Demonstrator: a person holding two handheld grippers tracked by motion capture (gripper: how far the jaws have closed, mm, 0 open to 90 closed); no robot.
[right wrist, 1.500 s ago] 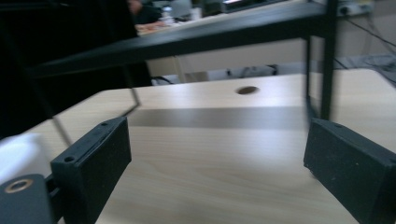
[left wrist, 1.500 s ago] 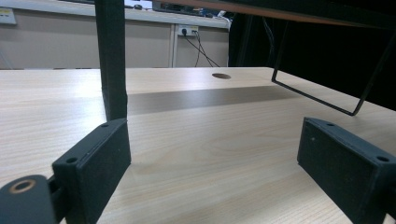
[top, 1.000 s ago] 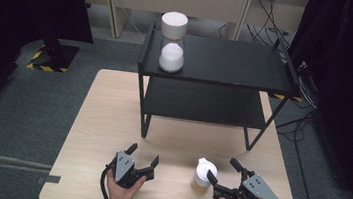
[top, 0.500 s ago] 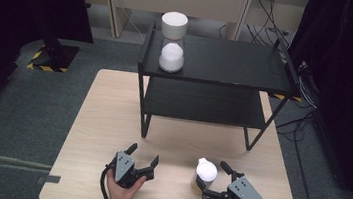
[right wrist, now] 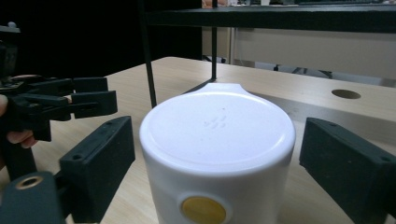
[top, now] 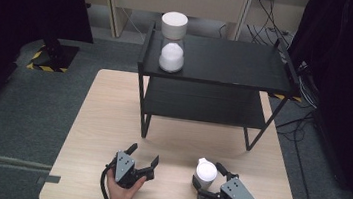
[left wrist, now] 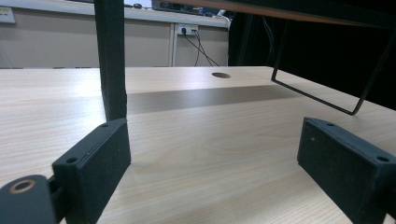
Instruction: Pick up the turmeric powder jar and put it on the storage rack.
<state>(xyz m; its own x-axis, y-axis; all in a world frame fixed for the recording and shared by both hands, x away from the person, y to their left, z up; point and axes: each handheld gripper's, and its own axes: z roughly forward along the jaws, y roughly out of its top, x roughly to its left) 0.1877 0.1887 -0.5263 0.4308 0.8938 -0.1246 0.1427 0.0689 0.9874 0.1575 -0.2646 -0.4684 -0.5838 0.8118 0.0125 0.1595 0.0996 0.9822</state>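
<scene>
Right gripper [top: 208, 179] fingers closing around white container [right wrist: 217, 154], not touching; left gripper [top: 142, 156] fingers open.

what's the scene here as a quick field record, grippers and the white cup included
surface: wooden table
rack: black two-level shelf at the table's far side
on shelf top: hourglass-shaped white container
right gripper: jaws astride white cup, just been closing, pads not yet touching
left gripper: open, nothing between the jaws, low over the table

Left claw [top: 141, 157] rests open and low; right claw [top: 212, 178], jaws just closing, stands parted.
</scene>
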